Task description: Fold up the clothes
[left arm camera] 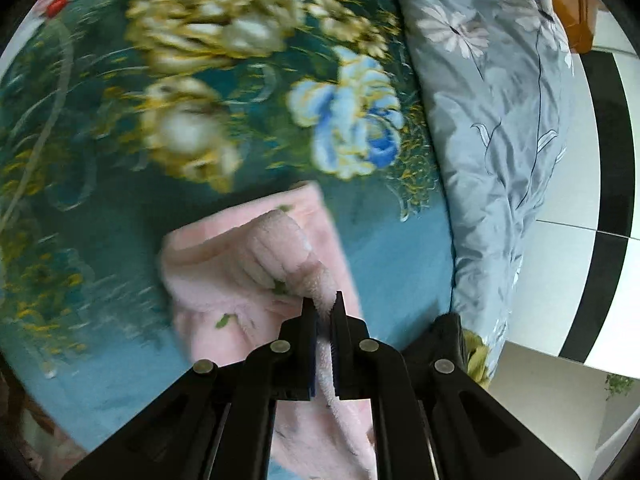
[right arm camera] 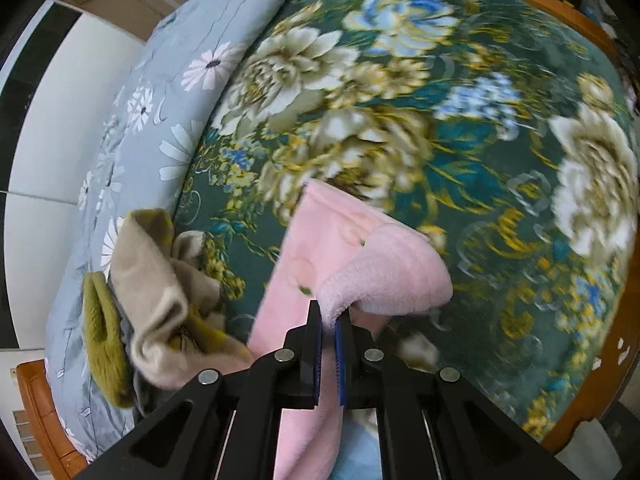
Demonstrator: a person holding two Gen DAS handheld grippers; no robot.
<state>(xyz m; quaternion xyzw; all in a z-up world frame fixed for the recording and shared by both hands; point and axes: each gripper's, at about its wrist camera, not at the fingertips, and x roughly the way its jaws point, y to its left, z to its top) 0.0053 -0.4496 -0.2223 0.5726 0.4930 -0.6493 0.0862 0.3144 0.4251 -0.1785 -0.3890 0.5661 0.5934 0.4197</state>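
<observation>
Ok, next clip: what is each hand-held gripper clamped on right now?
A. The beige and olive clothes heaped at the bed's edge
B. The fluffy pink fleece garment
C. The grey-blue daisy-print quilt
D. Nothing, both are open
B: the left hand-held gripper and the right hand-held gripper each pinch a fold of the fluffy pink fleece garment between closed jaws, above the green floral blanket.
</observation>
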